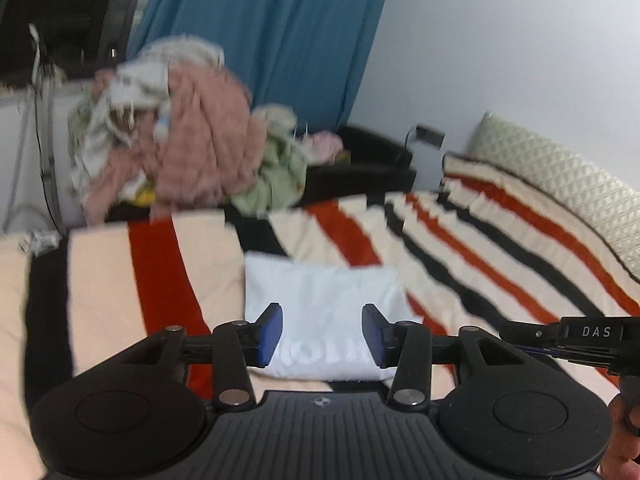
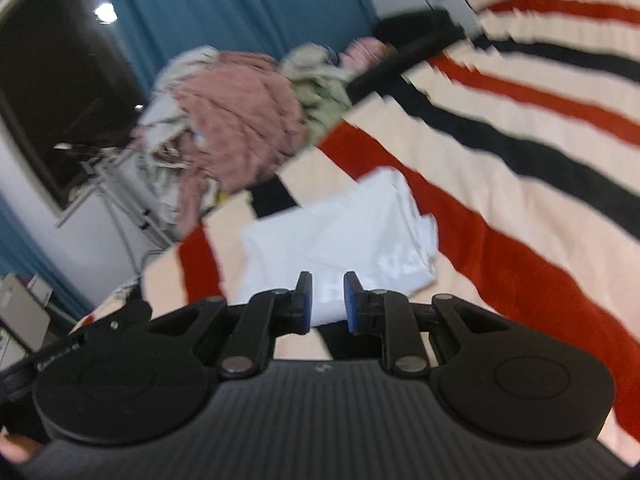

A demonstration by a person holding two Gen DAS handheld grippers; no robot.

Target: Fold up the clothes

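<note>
Both hand-held grippers, left point(image 1: 322, 334) and right point(image 2: 326, 302), gape empty; careless nudging could unfold the folded white cotton garment point(image 1: 320, 312) ahead.

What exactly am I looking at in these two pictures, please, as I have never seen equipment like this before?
There is no robot here: a person holds a two-finger gripper in each hand, and a fisheye camera on each looks forward along its fingers. One picture comes from the left gripper, the other from the right gripper. Both are open and hold nothing. Ahead of them a folded white garment lies on a bed with a striped blanket in cream, red and black. Behind it waits a pile of unfolded clothes, pink, white and green, in front of a blue curtain. Both pictures are blurred.
</note>
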